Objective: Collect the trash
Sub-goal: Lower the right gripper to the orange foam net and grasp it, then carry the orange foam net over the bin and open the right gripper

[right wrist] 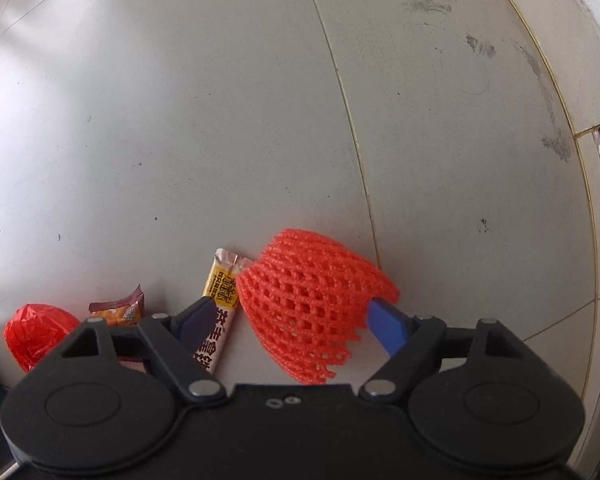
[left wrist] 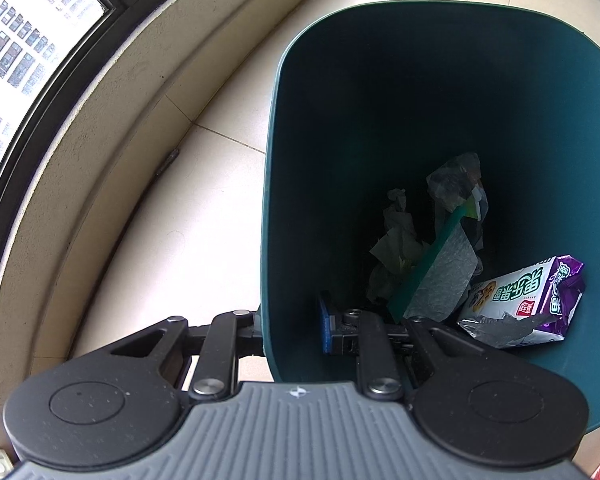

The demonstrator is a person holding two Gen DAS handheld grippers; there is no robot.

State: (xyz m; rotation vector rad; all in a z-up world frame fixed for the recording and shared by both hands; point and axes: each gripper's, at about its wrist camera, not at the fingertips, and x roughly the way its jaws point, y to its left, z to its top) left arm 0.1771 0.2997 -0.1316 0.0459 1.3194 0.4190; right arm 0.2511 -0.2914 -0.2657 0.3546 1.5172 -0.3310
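At the lower centre of the right wrist view the right gripper (right wrist: 288,320) stands released astride the orange foam net (right wrist: 312,304) on the floor (right wrist: 220,120), a light, springy mesh best pinched across its middle, while the left gripper (left wrist: 292,328) clenches the teal bin (left wrist: 272,240) rim.

**Open floor ahead, crowded bin corner**

In the right wrist view the floor (right wrist: 180,120) beyond the litter lies bare and wide. Near the right gripper (right wrist: 296,320), the net (right wrist: 312,304) fills the gap between the fingers, with a sachet (right wrist: 220,312), wrapper (right wrist: 120,310) and red wad (right wrist: 36,332) alongside. The bin (left wrist: 284,200) has a wide open mouth; trash (left wrist: 440,264) covers its bottom. The left gripper (left wrist: 292,330) straddles the bin's wall.
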